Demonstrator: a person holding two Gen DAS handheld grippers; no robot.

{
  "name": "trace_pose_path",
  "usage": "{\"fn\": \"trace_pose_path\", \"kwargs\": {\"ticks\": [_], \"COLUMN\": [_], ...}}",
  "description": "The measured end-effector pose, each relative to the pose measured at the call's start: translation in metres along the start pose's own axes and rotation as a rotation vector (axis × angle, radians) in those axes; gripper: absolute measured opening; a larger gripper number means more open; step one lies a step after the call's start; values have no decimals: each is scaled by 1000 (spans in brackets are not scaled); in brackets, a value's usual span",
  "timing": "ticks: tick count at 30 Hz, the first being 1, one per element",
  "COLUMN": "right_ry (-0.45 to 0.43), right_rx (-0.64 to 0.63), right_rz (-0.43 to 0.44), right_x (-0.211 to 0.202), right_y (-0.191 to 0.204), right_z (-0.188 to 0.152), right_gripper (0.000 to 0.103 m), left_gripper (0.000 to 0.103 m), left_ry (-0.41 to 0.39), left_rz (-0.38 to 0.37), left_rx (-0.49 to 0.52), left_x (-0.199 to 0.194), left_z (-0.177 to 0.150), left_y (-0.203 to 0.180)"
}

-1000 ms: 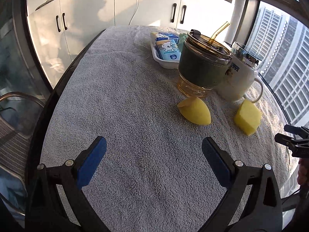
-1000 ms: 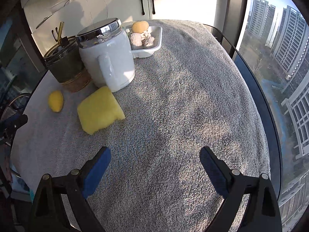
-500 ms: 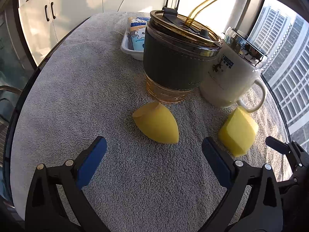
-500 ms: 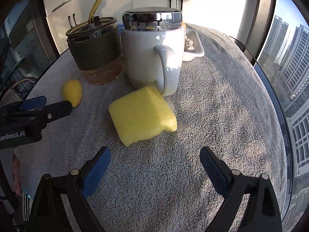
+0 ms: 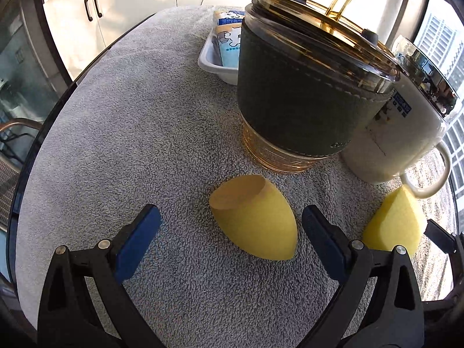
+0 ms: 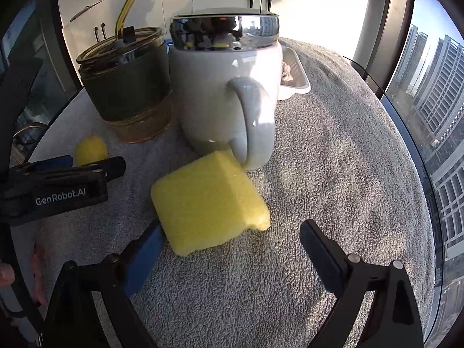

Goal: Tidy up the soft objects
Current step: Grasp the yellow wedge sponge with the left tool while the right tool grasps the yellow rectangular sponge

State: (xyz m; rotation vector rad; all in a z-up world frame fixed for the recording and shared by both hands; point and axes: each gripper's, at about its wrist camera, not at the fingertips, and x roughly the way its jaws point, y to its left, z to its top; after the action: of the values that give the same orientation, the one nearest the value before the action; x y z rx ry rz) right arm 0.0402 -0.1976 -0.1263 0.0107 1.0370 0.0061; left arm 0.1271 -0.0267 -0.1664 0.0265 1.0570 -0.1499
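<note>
A yellow egg-shaped sponge point(image 5: 255, 220) lies on the grey towel, its near end between the open fingers of my left gripper point(image 5: 230, 226); it also shows in the right wrist view point(image 6: 90, 150). A yellow block sponge point(image 6: 210, 203) lies against the white mug's handle, just ahead of my open right gripper point(image 6: 232, 237), whose left pad point(image 6: 145, 249) is close to its corner. The block also shows in the left wrist view point(image 5: 395, 223). The left gripper's side appears in the right wrist view point(image 6: 58, 185). Neither gripper touches a sponge.
A green-sleeved glass tumbler point(image 5: 301, 95) with a straw and a white lidded mug point(image 6: 226, 87) stand close behind the sponges. A white tray point(image 5: 214, 63) with packets sits behind the tumbler; another tray point(image 6: 295, 84) sits behind the mug. The round table's edge point(image 6: 406, 121) curves at the right.
Both grippers have moved forward and lower. The egg sponge now sits between the left fingers, and the block sponge is nearer the right fingers. Both grippers stay open.
</note>
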Motion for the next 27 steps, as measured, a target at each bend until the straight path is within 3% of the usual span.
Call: {"fn": "trace_pose_path", "kwargs": {"ticks": [1, 4, 6, 7, 13, 15, 18, 27], "right_ry": [1, 2, 1, 1, -18, -22, -26, -45], "right_rx": [5, 14, 18, 19, 41, 47, 37, 44], "right_rz": [11, 26, 29, 30, 56, 103, 121, 147], "right_x": [2, 6, 11, 13, 21, 22, 19, -6], "right_y": [-1, -3, -3, -3, -5, -6, -4, -9], "right_z": [1, 5, 10, 12, 17, 17, 18, 9], "right_gripper": [95, 95, 95, 95, 94, 78, 71, 67], "left_gripper": [96, 77, 47, 45, 44, 44, 44, 44], "left_ry": [2, -18, -30, -29, -30, -29, -34, -51], "left_rz": [16, 25, 7, -12, -19, -23, -25, -26], "left_rx": [12, 47, 62, 67, 67, 61, 56, 52], "left_x": [1, -5, -11, -13, -18, -20, -23, -39], "left_z": [-2, -7, -8, -9, -15, -16, -17, -23], "left_y": [0, -5, -8, -9, -9, -7, -6, 7]}}
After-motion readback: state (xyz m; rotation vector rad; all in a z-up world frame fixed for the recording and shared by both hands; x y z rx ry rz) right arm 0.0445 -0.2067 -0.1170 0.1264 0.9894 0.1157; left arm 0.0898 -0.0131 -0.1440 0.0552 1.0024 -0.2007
